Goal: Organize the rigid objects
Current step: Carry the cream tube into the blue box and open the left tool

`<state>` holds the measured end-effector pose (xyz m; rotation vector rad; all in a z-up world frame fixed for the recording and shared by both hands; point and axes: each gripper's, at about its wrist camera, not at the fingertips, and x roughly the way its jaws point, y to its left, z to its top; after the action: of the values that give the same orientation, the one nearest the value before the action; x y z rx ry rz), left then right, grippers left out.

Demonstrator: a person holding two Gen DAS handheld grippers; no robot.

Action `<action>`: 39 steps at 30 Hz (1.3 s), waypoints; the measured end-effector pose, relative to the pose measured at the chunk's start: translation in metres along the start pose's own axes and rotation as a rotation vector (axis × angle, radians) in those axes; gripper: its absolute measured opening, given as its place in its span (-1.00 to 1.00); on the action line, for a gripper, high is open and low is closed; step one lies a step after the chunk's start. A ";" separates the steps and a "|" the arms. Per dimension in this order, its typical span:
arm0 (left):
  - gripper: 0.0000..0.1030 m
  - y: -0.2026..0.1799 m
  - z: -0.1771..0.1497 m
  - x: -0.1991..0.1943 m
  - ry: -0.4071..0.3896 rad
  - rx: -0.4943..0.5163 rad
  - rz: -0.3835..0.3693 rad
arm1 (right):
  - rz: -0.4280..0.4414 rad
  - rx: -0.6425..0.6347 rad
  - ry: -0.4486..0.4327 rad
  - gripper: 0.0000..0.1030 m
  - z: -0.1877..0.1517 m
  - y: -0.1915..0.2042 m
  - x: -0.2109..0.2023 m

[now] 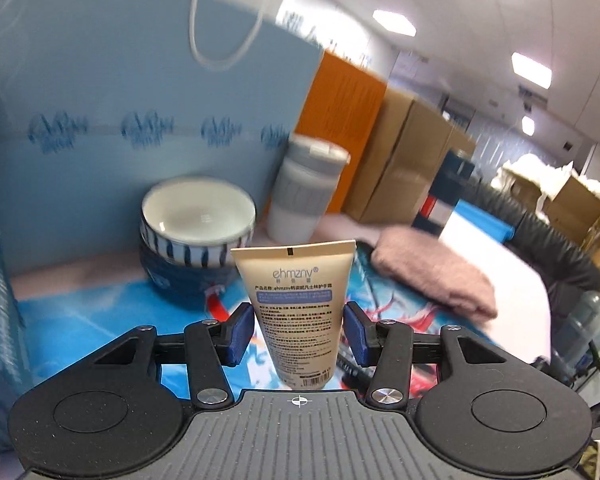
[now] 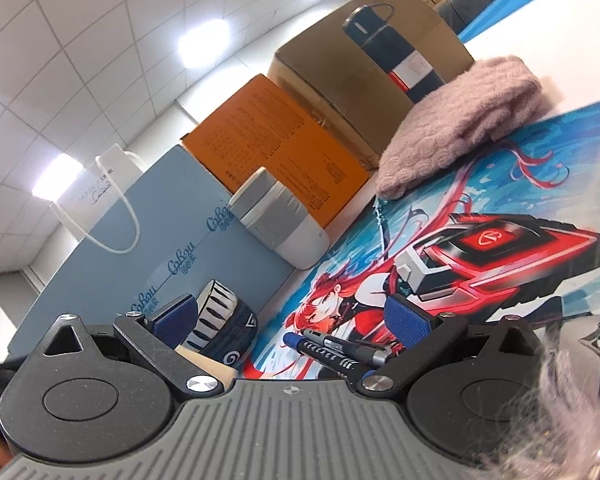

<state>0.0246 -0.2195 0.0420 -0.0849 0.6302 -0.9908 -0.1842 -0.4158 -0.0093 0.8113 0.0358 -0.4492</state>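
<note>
The left gripper (image 1: 298, 330) has its ribbed blue fingers (image 1: 239, 334) clenched on a beige hand cream tube (image 1: 296, 300), a soft plastic wedge with flat crimped end up and dense dark print, lifted above the glossy printed mat (image 1: 100, 320) on the table. Behind stand stacked striped ceramic bowls (image 1: 198, 236) and a grey-banded cup (image 1: 304, 190). The right gripper (image 2: 294, 320) hangs released over two pens (image 2: 336, 352)

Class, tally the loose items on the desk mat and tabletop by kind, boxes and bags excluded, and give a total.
Bowls: 2, stacked
Lidded cup: 1
Flask: 1
Cream tube: 1, in the left gripper
Pens: 2
Pink knit cloth: 1
Total: 8
</note>
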 end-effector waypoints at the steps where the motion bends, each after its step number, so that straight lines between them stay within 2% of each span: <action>1: -0.09 0.001 0.003 -0.009 -0.021 0.002 -0.002 | 0.004 -0.004 -0.002 0.95 0.000 0.002 -0.001; 4: -0.09 0.008 0.012 -0.038 -0.093 0.005 0.002 | 0.014 0.000 0.001 0.95 -0.001 0.011 -0.003; 8: -0.09 0.025 0.023 -0.079 -0.195 0.009 0.054 | 0.053 -0.025 0.039 0.95 -0.008 0.031 -0.001; 14: -0.09 0.078 0.027 -0.130 -0.294 -0.092 0.145 | 0.144 -0.076 0.111 0.95 -0.026 0.070 0.007; 20: -0.09 0.135 0.016 -0.149 -0.293 -0.208 0.256 | 0.224 -0.121 0.162 0.95 -0.044 0.109 0.015; 26: -0.09 0.171 -0.002 -0.120 -0.249 -0.339 0.329 | 0.253 -0.131 0.232 0.95 -0.069 0.128 0.028; 30: -0.08 0.169 -0.009 -0.105 -0.214 -0.356 0.355 | 0.240 -0.143 0.243 0.95 -0.075 0.130 0.030; 32: -0.08 0.166 -0.010 -0.103 -0.187 -0.332 0.398 | 0.231 -0.147 0.237 0.95 -0.075 0.130 0.029; 39: -0.05 0.162 -0.011 -0.110 -0.148 -0.273 0.475 | 0.218 -0.166 0.249 0.95 -0.079 0.132 0.032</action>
<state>0.0981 -0.0385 0.0276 -0.2359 0.6092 -0.4322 -0.0910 -0.2932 0.0208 0.6947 0.2111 -0.1350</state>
